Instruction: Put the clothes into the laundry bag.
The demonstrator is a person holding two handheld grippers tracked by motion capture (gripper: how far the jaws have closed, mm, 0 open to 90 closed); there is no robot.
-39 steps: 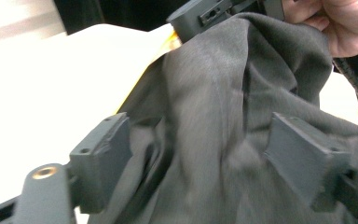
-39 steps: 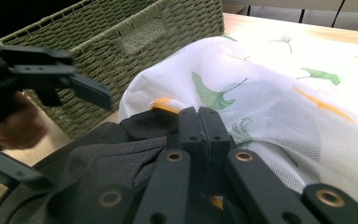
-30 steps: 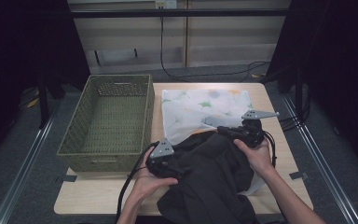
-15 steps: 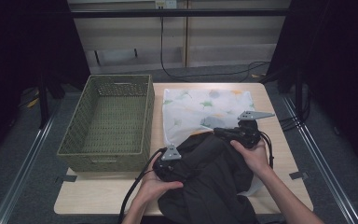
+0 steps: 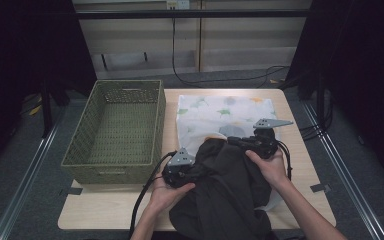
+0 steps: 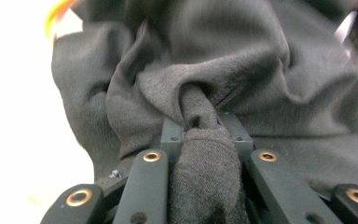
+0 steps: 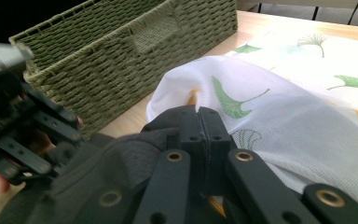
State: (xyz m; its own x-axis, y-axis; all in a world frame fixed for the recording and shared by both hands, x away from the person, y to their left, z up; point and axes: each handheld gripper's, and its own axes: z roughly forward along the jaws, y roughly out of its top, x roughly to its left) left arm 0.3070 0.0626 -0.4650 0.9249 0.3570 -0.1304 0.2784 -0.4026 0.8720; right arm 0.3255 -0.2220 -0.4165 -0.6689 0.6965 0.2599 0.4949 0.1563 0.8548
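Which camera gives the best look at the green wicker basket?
The high view: it shows the whole basket from above, sitting left of the leaf-print cloth on the table. The right gripper view shows one long side and a handle slot of the basket up close. The left gripper view looks at the dark garment instead.

Black fingers [image 6: 151,186] with brass screws, grey three-cornered plates, black cables.

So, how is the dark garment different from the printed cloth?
The dark garment is plain charcoal and bunched up; the printed cloth is white with leaf motifs and lies mostly flat. The garment lies partly over the cloth. Each hand-held gripper pinches the garment, not the cloth. Both rest on the table.
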